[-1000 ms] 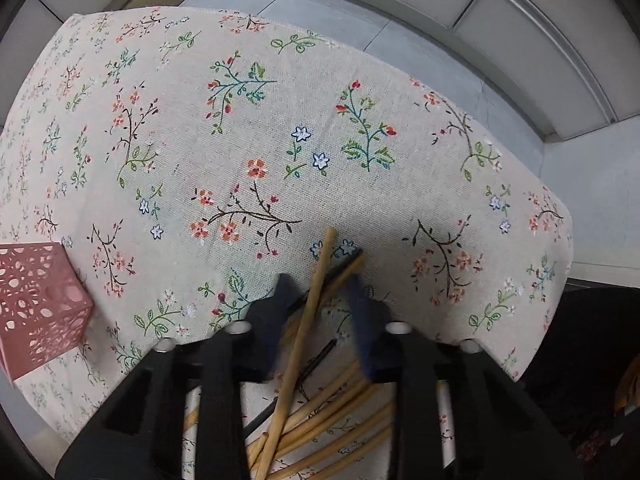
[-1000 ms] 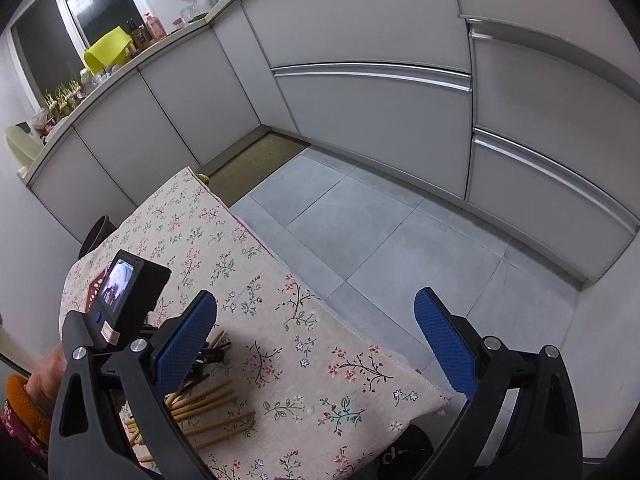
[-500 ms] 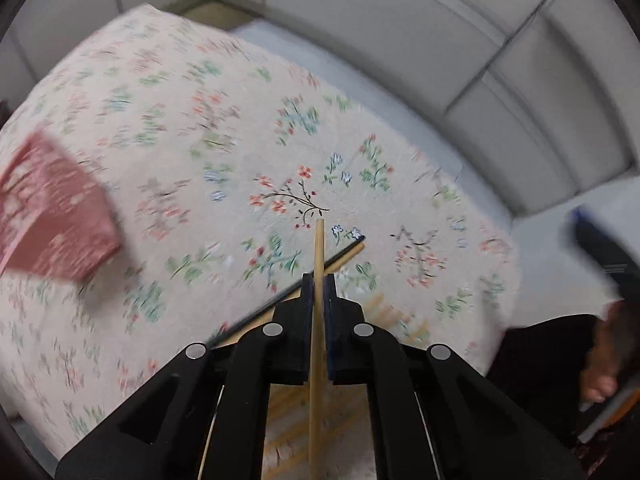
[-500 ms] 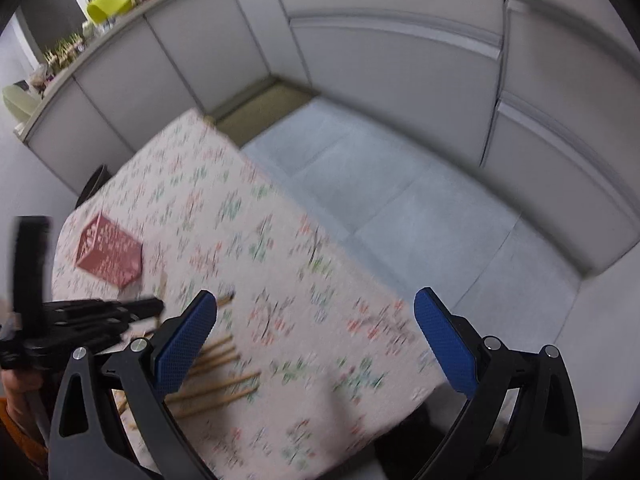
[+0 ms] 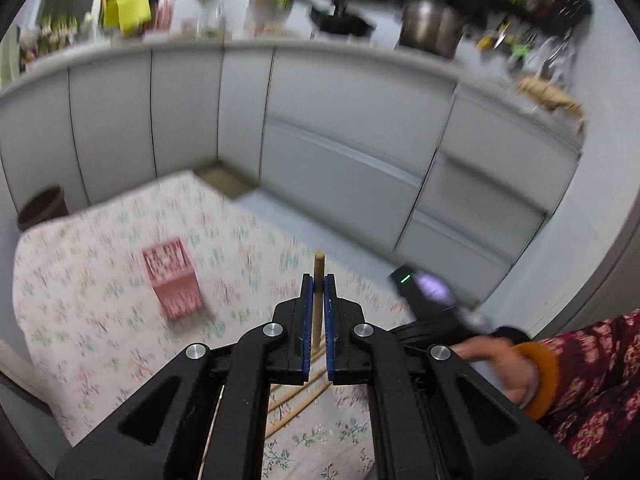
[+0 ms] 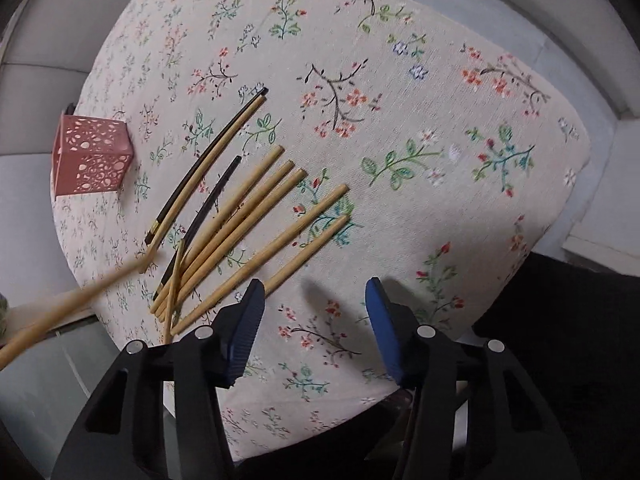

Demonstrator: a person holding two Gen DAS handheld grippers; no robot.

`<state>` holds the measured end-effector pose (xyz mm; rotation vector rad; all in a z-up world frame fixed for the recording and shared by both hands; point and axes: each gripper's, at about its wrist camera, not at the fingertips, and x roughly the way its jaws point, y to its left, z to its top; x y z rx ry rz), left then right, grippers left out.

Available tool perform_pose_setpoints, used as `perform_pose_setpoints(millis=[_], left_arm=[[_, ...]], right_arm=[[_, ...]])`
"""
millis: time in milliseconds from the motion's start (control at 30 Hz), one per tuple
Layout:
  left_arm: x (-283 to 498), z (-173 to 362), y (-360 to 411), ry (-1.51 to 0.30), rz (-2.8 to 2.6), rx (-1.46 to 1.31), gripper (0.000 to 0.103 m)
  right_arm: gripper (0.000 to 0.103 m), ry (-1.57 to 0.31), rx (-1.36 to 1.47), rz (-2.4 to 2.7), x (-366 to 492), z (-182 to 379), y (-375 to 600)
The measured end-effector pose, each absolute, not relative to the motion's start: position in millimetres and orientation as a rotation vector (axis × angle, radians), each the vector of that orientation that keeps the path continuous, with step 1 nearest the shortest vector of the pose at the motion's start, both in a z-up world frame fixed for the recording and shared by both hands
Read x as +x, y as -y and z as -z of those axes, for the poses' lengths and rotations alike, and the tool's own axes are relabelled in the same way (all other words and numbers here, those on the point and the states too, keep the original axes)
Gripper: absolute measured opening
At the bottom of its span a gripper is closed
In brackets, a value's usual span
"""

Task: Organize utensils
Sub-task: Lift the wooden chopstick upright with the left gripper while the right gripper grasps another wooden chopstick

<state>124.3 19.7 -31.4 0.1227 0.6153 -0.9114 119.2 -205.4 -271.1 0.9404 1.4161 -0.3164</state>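
Note:
My left gripper [image 5: 319, 280] is shut on a wooden chopstick [image 5: 319, 266] and holds it raised above the table, tip pointing forward. The same chopstick shows blurred at the lower left of the right wrist view [image 6: 60, 308]. A pink perforated holder [image 5: 172, 280] stands on the floral tablecloth; it also shows in the right wrist view [image 6: 90, 156]. Several wooden chopsticks [image 6: 256, 224] and two dark ones [image 6: 204, 164] lie on the cloth. My right gripper [image 6: 314, 300] is open and empty above the cloth, just right of the pile.
The table with the floral cloth [image 6: 400, 120] is small; its edges drop to a grey tiled floor. Grey kitchen cabinets [image 5: 340, 152] stand behind it. The person's right hand and patterned sleeve [image 5: 560, 368] are at the lower right of the left wrist view.
My left gripper closed on a wooden chopstick and lifted it off the pile, tilting upward. My right gripper swung down over the table toward the chopsticks, still open.

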Motion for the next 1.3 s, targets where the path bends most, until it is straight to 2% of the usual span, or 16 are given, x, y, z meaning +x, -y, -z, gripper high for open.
perform_pose_setpoints(millis=[167, 500, 600, 900, 1300], left_arm=[[106, 7, -37, -0.507, 0.891, 0.086, 0.004], [86, -8, -51, -0.407, 0.876, 0.059, 0.004], [83, -9, -50, -0.392, 0.874, 0.056, 0.004], [88, -7, -56, -0.399, 0.851, 0.004, 0.005], [92, -1, -50, -0.414, 0.845, -0.001, 0.004]], right_arm=[[0.033, -1.432, 0.984, 0.358, 131, 280, 192], [0.030, -1.463, 1.061, 0.463, 152, 292, 193], [0.013, -1.436, 1.028, 0.478, 162, 289, 189], [0.008, -1.284, 0.942, 0.291, 191, 291, 182], [0.006, -1.257, 0.810, 0.295, 169, 282, 226]])
